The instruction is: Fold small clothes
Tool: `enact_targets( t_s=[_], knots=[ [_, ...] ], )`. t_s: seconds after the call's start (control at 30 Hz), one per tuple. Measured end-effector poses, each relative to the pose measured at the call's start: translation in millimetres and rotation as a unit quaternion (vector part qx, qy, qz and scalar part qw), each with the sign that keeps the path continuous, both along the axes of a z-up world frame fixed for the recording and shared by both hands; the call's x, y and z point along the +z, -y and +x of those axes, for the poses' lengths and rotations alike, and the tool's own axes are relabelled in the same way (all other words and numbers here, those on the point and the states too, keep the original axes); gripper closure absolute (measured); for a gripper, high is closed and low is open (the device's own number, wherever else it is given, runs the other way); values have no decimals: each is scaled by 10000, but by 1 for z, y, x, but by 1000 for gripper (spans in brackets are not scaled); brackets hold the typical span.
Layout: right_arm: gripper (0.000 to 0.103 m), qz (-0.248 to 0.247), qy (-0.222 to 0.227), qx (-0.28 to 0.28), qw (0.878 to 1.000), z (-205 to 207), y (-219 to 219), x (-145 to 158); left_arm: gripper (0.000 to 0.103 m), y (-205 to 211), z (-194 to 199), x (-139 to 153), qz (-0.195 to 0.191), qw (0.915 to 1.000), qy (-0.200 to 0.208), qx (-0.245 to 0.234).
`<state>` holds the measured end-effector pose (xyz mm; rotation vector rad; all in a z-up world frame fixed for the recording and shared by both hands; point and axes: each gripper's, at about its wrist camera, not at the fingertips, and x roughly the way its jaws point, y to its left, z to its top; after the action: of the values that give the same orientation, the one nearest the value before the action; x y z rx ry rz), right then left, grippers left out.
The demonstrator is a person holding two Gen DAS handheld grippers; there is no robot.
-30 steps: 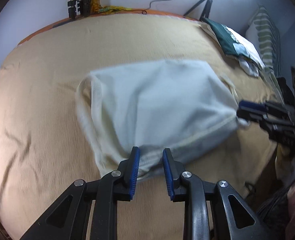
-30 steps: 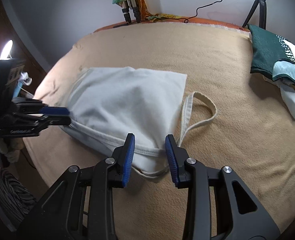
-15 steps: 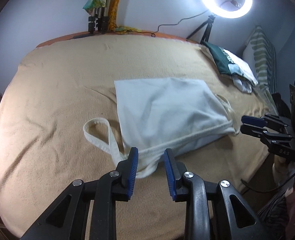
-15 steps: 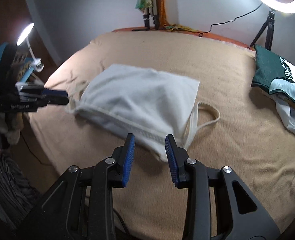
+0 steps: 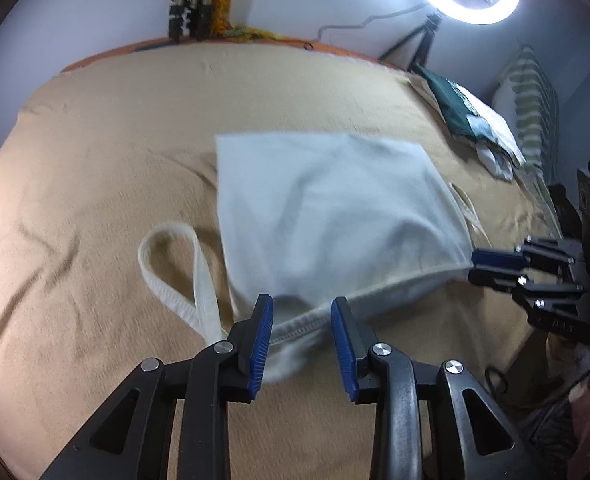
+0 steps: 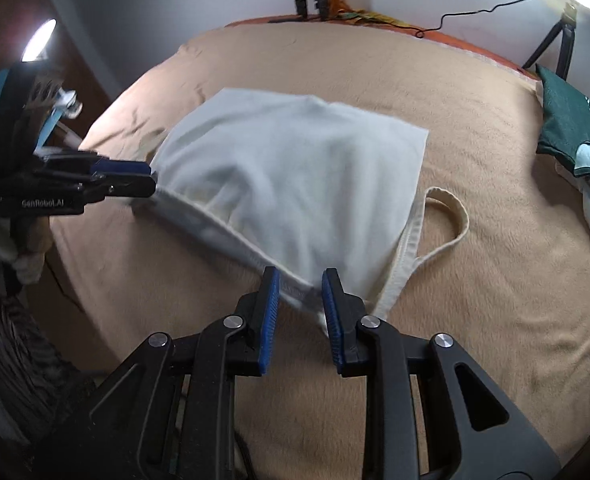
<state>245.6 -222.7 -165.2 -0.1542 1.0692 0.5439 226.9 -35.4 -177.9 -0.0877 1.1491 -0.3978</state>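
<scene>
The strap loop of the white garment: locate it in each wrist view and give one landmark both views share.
Left wrist view: the strap loop lies left of centre on the tan blanket, left of the white garment.
Right wrist view: the strap loop lies right of centre, off the garment's right edge.
Shared landmark: the folded dark green cloth at the bed's right edge.
</scene>
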Motion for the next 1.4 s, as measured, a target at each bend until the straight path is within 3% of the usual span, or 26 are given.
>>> enact_targets(
  t_s=[0.07, 0.2, 0.3, 0.47, 0.53, 0.63, 0.7, 0.73, 0.77, 0.83, 0.97, 1.1, 1.13, 1.23, 1.27, 1.33, 1.4],
  knots=[
    [78, -36, -4, 140, 9999, -12, 5, 1, 72, 2, -14, -2, 24, 9997, -61, -244],
    [78, 432, 50, 65, 9990, -22, 30, 14, 72, -5, -38, 3, -174, 9990, -88, -402],
    [78, 891, 90, -324, 9955, -11, 52, 21, 72, -17, -40, 14, -283, 9995, 78, -93],
    [78, 1639, -33, -1002, 9814, 18, 76, 17, 54, -37, -21, 25, -695, 9953, 285, 607],
    [78, 1615, 28, -1094, 9808, 24, 74, 14, 54, -40, -11, 24, -864, 9926, 270, 810],
    [78, 1310, 75, -996, 9863, 37, 62, 12, 54, -36, 3, 22, -802, 9925, 296, 872],
    [68, 1210, 141, -1095, 9865, 53, 62, 13, 53, -35, 12, 21, -698, 9920, 394, 972],
    [56, 1256, 190, -1236, 9842, 60, 66, 14, 53, -36, 19, 19, -693, 9909, 412, 1081],
    [50, 1392, 220, -1411, 9799, 70, 70, 14, 53, -36, 25, 17, -767, 9896, 392, 1154],
    [50, 1725, 121, -1637, 9712, 87, 80, 8, 55, -35, 35, 14, -957, 9868, 337, 1258],
    [50, 1954, -104, -1934, 9614, 121, 86, -14, 55, -19, 34, 9, -947, 9902, 303, 984],
    [50, 2104, -363, -1886, 9586, 138, 82, -33, 55, -5, 26, -1, -676, 9950, 274, 685],
    [52, 2089, -310, -1838, 9600, 139, 79, -32, 54, -4, 25, -4, -600, 9955, 280, 684],
    [88, 2100, -356, -1657, 9629, 142, 71, -32, 53, -7, 24, -11, -476, 9960, 289, 695],
    [95, 2039, -327, -1681, 9639, 143, 70, -32, 52, -8, 23, -11, -474, 9960, 306, 689],
    [99, 1953, -205, -1655, 9665, 138, 69, -27, 38, -7, 22, -12, -370, 9963, 321, 706],
    [100, 1642, 30, -1889, 9682, 134, 72, -21, 37, -5, 19, -14, -278, 9964, 413, 680]
  ],
)
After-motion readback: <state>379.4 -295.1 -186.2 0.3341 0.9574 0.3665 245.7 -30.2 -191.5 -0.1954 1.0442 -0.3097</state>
